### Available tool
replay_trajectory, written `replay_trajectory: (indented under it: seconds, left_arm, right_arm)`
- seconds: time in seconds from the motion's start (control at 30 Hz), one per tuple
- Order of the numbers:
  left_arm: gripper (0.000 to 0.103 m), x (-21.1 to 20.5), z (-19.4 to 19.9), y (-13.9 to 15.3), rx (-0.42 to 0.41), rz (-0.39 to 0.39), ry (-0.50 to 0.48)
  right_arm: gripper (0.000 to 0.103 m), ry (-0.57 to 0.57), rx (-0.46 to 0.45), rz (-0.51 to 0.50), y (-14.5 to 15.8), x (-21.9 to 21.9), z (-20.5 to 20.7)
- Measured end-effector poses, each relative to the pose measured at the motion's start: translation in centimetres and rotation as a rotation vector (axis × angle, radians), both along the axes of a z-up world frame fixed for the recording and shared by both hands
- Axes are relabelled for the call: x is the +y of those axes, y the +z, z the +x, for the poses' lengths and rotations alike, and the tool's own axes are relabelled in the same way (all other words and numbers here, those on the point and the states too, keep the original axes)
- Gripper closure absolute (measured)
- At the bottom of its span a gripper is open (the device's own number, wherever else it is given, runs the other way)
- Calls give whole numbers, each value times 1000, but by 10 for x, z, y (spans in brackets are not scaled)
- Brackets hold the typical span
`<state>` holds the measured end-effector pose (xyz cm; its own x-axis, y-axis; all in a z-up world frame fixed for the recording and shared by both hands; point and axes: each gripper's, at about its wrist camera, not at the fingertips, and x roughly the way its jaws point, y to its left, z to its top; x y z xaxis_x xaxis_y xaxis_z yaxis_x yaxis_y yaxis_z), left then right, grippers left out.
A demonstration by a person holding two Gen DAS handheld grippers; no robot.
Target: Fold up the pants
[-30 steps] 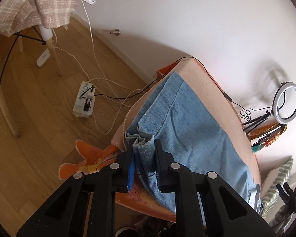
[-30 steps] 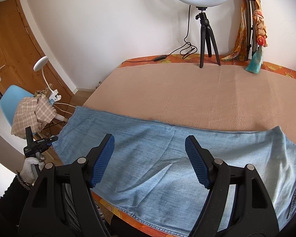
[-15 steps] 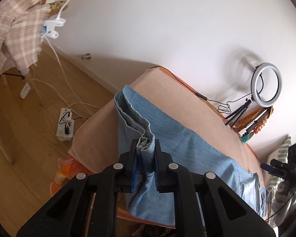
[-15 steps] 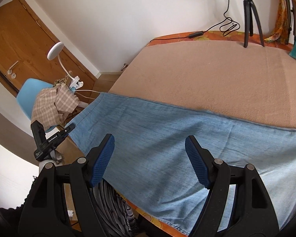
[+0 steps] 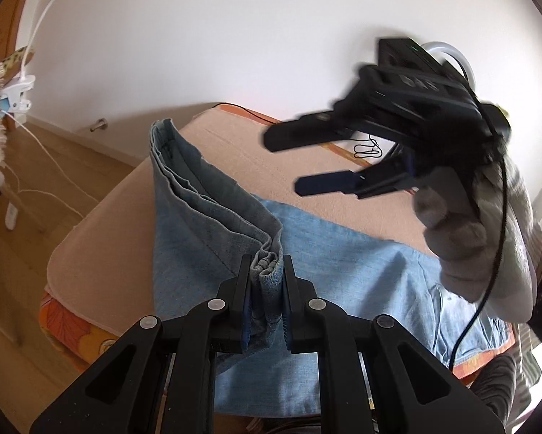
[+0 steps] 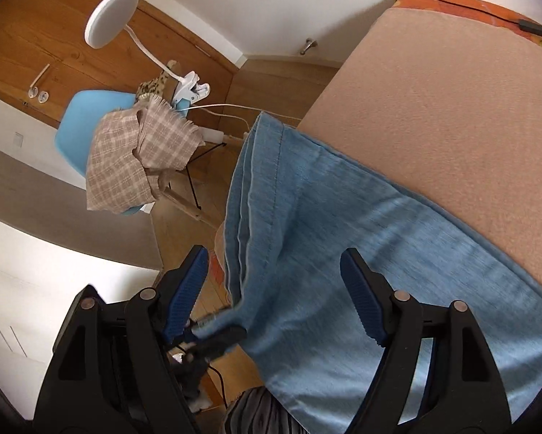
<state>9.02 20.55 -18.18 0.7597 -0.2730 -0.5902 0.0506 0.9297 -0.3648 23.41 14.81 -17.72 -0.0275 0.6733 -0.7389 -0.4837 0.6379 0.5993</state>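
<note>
Left wrist view: left tongs (image 5: 265, 285) clamped tight on bunched hem of light blue denim pants (image 5: 343, 253), lower centre, lifting leg end off beige-covered desk (image 5: 234, 152), likely to carry fold across. Right tongs (image 5: 289, 164), upper right, spread, empty, above cloth.

Right wrist view: right tongs (image 6: 274, 289) wide apart, gripping nothing, poised over pants (image 6: 343, 217) draped centre frame, likely ready to pin the crease.

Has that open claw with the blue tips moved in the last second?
Yes. The right gripper has swung left: the ring light it faced is out of its view, the blue chair sits mid-frame, and it hangs over the jeans' hem end.
</note>
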Motion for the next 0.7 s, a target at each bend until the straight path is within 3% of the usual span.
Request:
replay_trajectory:
  seconds: [0.23, 0.33, 0.57, 0.6, 0.67, 0.7]
  left_arm:
    - [92, -34, 4, -3, -4, 156, -104]
    - [92, -48, 6, -5, 2, 194, -158]
    - [92, -65, 6, -4, 9, 202, -227]
    - [92, -64, 2, -4, 9, 199, -230]
    - [92, -62, 3, -2, 14, 182, -226]
    - [92, -60, 4, -1, 16, 169, -221]
  right_arm:
    - [25, 88, -37, -129, -8, 64, 19]
    - [25, 91, -27, -141, -8, 67, 24]
    - [25, 15, -65, -276, -27, 44, 39]
    - [29, 0, -59, -270, -29, 39, 42]
    - [48, -41, -38, -251, -31, 26, 48]
    - [63, -56, -22, -242, -33, 21, 50]
